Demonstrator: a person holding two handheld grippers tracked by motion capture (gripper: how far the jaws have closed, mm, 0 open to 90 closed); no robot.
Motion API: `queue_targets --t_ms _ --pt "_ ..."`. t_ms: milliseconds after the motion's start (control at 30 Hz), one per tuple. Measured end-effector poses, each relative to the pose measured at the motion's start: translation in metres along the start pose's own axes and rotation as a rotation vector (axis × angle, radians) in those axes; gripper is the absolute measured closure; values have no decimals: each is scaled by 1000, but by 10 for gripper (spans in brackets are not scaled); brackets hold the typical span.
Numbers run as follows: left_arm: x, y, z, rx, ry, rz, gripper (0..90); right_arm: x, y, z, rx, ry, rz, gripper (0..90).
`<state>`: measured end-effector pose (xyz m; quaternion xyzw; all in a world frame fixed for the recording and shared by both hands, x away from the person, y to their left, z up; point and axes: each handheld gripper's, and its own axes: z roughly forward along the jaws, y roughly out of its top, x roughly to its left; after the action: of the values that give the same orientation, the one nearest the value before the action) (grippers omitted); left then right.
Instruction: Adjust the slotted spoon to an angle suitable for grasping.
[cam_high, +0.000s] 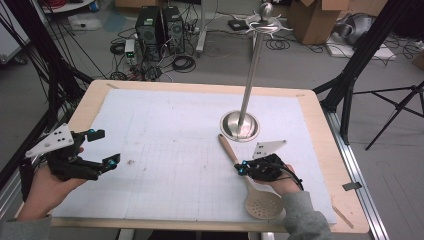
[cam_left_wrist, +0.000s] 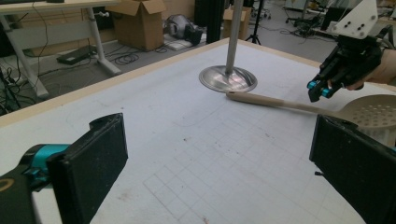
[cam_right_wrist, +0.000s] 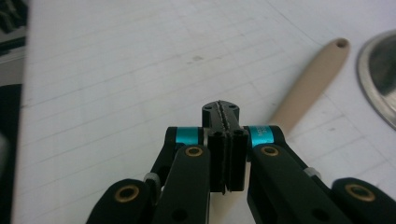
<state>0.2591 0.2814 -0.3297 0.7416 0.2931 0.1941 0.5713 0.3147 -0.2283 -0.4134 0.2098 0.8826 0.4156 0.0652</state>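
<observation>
Nearest me in the high view were my two hands: my left gripper (cam_high: 102, 150) hung over the table's left edge with its jaws spread wide, and my right gripper (cam_high: 243, 168) sat clenched just above the slotted spoon (cam_high: 248, 180), which lay flat on the white mat (cam_high: 165, 145), its handle tip near the steel stand (cam_high: 240, 124).

From the left gripper view, both pads stood far apart, nothing between them.

From the right gripper view, my jaws were pressed together, empty, the spoon's handle just beside them.
</observation>
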Motion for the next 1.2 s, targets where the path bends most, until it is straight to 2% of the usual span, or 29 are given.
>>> queue_targets --t_ms 133,200,333,400,633,700,867,1100,1200 --pt "-1 1 -1 -3 1 2 47 -11 -4 4 16 -45 34 900" --pt "0 0 -2 -3 1 2 47 -18 -5 4 16 -33 48 900" --pt "1 -2 -1 3 7 -7 47 -27 -3 7 41 -26 39 900" --pt "1 -3 -2 8 9 -7 47 -30 -1 11 51 -22 50 900" --pt "1 -3 -8 -1 16 -3 47 -44 -2 28 129 -60 53 900" --pt "2 -3 -10 -1 21 -5 47 -45 -2 30 104 -41 59 900" --pt "2 -5 -12 7 28 -6 47 -41 8 38 107 24 5 900" --pt "1 -6 -19 3 39 -5 47 -37 26 46 153 53 -69 900" --pt "1 -7 -22 2 46 -7 47 -36 29 50 150 54 -71 900"
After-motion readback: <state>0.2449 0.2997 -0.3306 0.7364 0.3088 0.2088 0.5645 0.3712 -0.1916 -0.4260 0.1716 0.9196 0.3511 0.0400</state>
